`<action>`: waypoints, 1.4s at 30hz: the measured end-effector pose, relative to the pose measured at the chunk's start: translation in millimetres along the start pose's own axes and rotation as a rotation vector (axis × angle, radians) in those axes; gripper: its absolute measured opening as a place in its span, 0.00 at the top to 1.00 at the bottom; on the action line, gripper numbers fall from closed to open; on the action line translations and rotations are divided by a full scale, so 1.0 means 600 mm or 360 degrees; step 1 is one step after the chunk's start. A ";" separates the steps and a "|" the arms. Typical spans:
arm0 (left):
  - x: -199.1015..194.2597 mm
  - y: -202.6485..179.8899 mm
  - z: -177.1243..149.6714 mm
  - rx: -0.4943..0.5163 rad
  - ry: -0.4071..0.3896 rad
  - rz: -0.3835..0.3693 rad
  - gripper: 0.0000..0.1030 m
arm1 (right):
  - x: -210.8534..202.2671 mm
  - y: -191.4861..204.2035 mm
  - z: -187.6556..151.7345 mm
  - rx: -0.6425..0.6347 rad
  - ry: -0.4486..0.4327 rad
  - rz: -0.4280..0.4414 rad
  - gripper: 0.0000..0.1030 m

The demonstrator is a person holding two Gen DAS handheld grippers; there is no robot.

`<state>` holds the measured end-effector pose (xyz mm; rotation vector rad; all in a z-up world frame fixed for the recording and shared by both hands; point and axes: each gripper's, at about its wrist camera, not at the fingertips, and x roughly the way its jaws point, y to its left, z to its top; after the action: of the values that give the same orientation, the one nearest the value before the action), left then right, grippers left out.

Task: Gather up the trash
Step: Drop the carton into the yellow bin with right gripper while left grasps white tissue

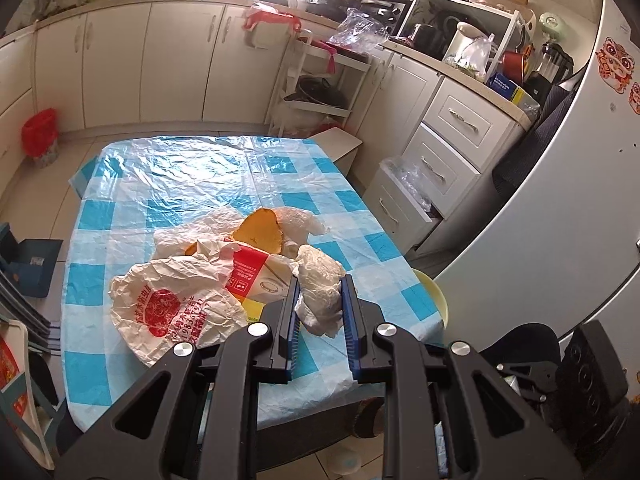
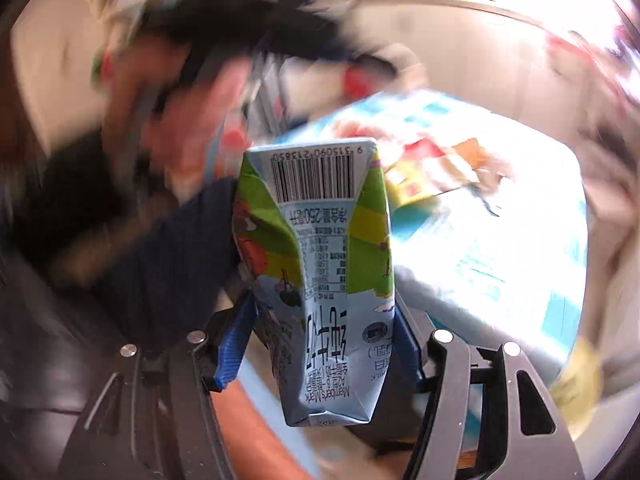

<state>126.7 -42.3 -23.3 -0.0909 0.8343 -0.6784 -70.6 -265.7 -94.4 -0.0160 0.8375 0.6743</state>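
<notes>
Tissue wad point(image 1: 320, 292) clamped near table's point(image 1: 400, 280) right edge; far half bare.

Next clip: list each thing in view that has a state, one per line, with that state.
Left claw: shut on the crumpled tissue.
Crumpled tissue: wadded, gripped between the pads.
Right claw: shut on the milk carton.
Milk carton: dented, held.
Printed paper bag: crumpled, lying on the table.
Orange peel: lying loose on a white wrapper.
Table: covered with checked plastic.
Lowest drawer: ajar.
</notes>
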 end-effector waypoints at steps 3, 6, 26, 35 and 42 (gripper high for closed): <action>-0.012 -0.014 -0.004 0.0013 -0.0024 0.0006 0.82 | -0.061 -0.040 -0.017 0.0278 -0.0231 0.0047 0.41; -0.024 -0.040 -0.010 0.0049 -0.0058 0.0019 0.82 | -0.100 -0.072 -0.037 0.0473 -0.0450 0.0032 0.41; -0.031 -0.210 -0.032 0.0423 -0.0116 0.0102 0.82 | -0.198 -0.165 -0.061 0.0810 -0.0855 -0.0244 0.40; 0.110 -0.256 0.019 0.0302 0.0042 -0.0179 0.82 | -0.216 -0.276 -0.032 0.1045 -0.0640 -0.0709 0.40; 0.323 -0.340 0.013 0.0277 0.0272 -0.0257 0.82 | -0.184 -0.459 -0.090 0.1613 -0.0313 -0.0983 0.41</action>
<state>118.4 -318.8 -77.1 0.0586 0.9349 -0.9174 -5.9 -559.1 -121.9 0.6695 0.8455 -0.3681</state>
